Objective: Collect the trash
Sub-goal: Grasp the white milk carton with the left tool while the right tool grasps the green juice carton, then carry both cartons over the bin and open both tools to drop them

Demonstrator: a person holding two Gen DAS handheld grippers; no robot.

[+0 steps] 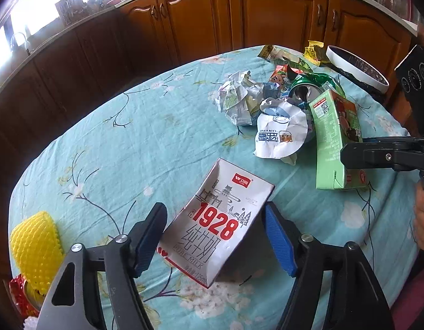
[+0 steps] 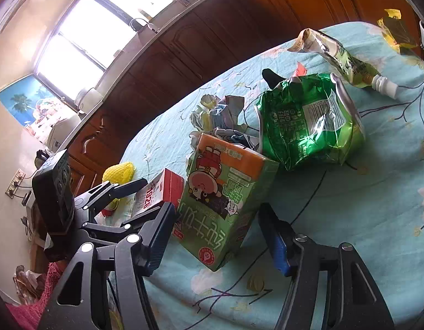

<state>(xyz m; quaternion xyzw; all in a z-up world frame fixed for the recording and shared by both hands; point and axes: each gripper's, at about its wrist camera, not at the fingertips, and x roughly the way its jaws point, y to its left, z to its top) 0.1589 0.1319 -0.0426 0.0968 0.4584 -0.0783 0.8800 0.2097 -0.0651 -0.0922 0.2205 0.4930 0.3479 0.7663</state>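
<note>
Cardboard milk carton point(image 1: 217, 228) sits tilted on the worktop point(image 1: 146, 137) between my left fingers point(image 1: 146, 244), spread, not gripping. Looks empty: light, crushable, slick print. I'd pinch its flat sides. Right gripper point(image 2: 216, 236) straddles the green carton point(image 2: 225, 203), also unclenched.

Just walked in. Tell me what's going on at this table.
A person with two handheld grippers is clearing trash off the floral tablecloth. The left gripper brackets a white 1928 milk carton, the right gripper a green drink carton; neither jaw pair looks closed yet. Crumpled paper, a crushed green can and wrappers lie behind.
</note>
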